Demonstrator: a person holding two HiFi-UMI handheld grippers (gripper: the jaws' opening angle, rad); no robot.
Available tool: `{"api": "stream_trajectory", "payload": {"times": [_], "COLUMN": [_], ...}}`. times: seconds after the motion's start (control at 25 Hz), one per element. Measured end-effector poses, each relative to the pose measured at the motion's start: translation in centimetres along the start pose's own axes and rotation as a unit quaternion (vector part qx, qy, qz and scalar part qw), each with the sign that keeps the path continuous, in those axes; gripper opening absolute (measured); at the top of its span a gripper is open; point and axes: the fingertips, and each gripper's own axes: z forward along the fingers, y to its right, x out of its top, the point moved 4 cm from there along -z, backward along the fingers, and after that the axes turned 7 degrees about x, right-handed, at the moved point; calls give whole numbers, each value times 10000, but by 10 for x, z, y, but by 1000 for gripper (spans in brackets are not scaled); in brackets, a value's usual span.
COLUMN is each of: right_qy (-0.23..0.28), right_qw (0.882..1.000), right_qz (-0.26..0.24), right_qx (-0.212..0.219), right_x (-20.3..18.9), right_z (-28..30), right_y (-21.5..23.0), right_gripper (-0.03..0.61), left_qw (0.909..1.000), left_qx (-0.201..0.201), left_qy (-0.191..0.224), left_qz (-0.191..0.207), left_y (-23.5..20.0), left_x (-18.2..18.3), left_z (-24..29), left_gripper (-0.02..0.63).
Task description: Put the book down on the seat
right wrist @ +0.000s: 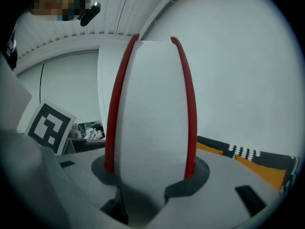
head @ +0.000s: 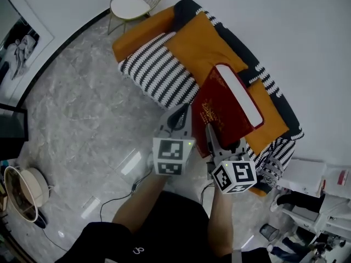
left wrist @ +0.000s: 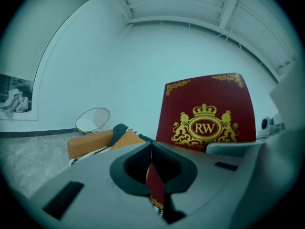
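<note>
A dark red book (head: pixel 227 111) with a gold crest hangs tilted above the orange seat cushion (head: pixel 203 45) of a black-and-white striped armchair. My right gripper (head: pixel 215 138) is shut on its lower end. In the right gripper view the white page block and both red covers of the book (right wrist: pixel 152 109) stand between the jaws of the right gripper (right wrist: pixel 150 171). My left gripper (head: pixel 184 116) sits at the book's left edge. In the left gripper view the left gripper (left wrist: pixel 153 175) is shut on a thin red, gold-printed edge, with the book's crested cover (left wrist: pixel 209 113) upright to the right.
A wire chair with a white seat (head: pixel 131 4) stands beyond the armchair. A framed picture (head: pixel 19 45) leans at the far left. A round object (head: pixel 22 193) and cables lie on the marble floor at lower left. White furniture (head: pixel 312 179) crowds the right side.
</note>
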Motion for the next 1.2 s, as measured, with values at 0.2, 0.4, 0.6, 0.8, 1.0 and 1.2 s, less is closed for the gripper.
{"api": "stream_trajectory", "payload": {"times": [0.2,0.4,0.6,0.8,1.0,1.2], "right_qy": [115,239,229,189,133,54], "right_qw": [9999,9997,9994,9982,9969,9945], "right_qz": [27,46,225,539,751,1009], "right_qx": [45,101,128,155,207,287], "right_x": [4,10,2,-12,-25,-39], "right_z": [-4,-10,-18,-13,-8,1], "right_y": [12,24,46,63,78,88], "right_gripper": [227,227,227,227,227,227], "left_qw": [9999,9995,9992,9988,9985,9971], "left_qx": [-18,-68,-59,-12,51,109], "left_qy": [38,89,-25,-220,-406,-605], "left_qz": [141,282,397,448,366,453], "left_y": [14,31,48,52,53,51], "left_x": [3,8,3,-11,-28,-38], "left_z": [5,10,19,32,43,53], "left_gripper": [14,14,14,14,14,14]}}
